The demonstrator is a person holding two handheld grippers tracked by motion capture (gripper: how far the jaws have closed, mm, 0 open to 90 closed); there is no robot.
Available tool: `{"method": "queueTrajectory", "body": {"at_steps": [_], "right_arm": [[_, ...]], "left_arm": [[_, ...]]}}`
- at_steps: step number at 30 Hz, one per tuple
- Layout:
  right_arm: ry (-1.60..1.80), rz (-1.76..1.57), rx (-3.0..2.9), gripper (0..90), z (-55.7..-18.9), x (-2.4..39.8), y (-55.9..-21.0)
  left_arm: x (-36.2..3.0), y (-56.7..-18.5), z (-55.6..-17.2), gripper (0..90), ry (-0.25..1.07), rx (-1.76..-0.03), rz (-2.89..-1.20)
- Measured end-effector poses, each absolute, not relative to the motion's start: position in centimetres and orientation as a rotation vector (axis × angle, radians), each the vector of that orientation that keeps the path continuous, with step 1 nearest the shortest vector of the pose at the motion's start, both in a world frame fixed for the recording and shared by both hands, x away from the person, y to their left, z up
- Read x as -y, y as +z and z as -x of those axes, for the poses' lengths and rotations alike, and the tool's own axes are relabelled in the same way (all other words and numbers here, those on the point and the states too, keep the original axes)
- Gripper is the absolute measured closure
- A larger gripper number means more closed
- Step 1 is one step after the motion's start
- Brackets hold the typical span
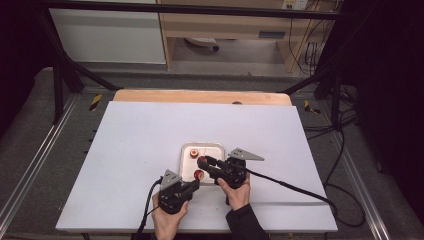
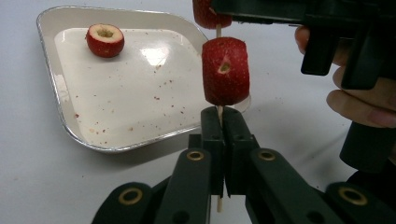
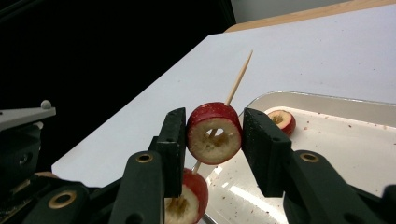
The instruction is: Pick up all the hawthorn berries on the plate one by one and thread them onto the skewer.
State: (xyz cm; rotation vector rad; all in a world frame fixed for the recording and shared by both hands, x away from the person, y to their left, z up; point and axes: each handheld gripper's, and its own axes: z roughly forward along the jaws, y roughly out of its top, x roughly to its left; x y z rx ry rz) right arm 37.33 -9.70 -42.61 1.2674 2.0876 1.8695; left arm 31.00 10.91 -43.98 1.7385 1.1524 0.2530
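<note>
Our left tongs (image 2: 219, 122) clamp the skewer (image 3: 238, 78); our right tongs (image 3: 212, 135) seemingly grip a fruit slice (image 3: 214, 133) at the tray's (image 2: 56, 93) three o'clock.

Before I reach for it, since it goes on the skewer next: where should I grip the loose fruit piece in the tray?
Grip the loose fruit piece across its round red sides, coming from above; its cored end faces up, so pinching the sides probably keeps the hole free.
</note>
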Motion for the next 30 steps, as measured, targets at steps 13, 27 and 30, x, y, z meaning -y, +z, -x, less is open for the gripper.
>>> {"method": "queueTrajectory", "body": {"at_steps": [13,27,30], "right_arm": [[1.845,-1.261,-2.133,61.1,-37.1,9.7,-42.7],[1.703,-1.212,-2.184,30.7,-37.7,10.9,-41.5],[1.664,-1.206,-2.211,23.8,-38.0,11.1,-41.3]], "left_arm": [[-10.9,-44.1,-31.1,88.5,0.277,-1.127,-1.760],[-12.7,-44.1,-30.8,88.6,0.338,-1.098,-1.809],[-13.2,-44.1,-30.7,88.5,0.352,-1.088,-1.825]]}}
